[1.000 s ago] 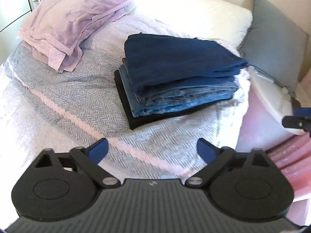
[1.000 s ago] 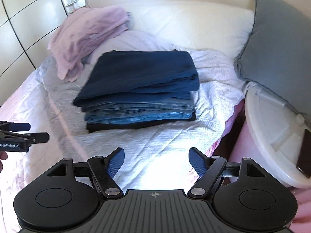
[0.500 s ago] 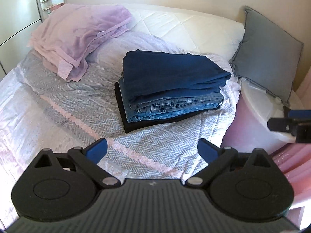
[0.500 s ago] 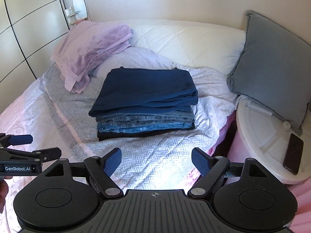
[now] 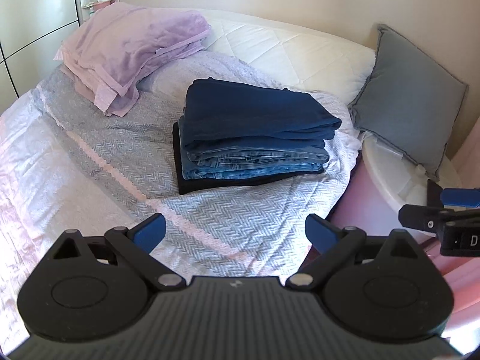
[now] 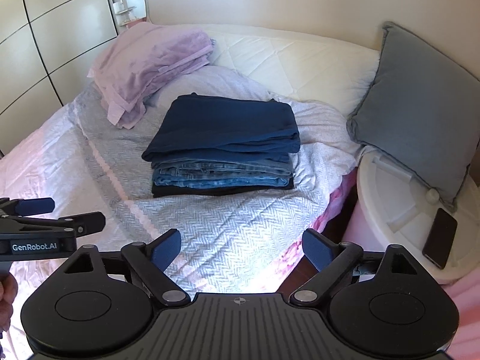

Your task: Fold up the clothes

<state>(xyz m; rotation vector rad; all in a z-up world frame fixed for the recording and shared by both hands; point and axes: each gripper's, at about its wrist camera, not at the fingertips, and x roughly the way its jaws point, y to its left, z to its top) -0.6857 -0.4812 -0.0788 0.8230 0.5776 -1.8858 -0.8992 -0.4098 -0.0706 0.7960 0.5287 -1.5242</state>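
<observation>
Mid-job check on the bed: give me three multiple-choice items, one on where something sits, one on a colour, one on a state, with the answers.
1. Where does the phone lie?
A. on the white round bedside table
B. on top of the folded stack
C. on the grey cushion

2. What colour is the top garment of the folded stack?
A. lilac
B. dark navy
C. white

3. What is between the right gripper's pads?
A. the black bottom garment
B. a corner of the bedspread
C. nothing

Answers:
1 A: the phone lies flat on the white round bedside table, beside the grey cushion.
2 B: the top garment of the folded stack is dark navy, above blue jeans and a black piece.
3 C: the right gripper has its jaws opening, and only the herringbone bedspread shows far beyond them.
</observation>
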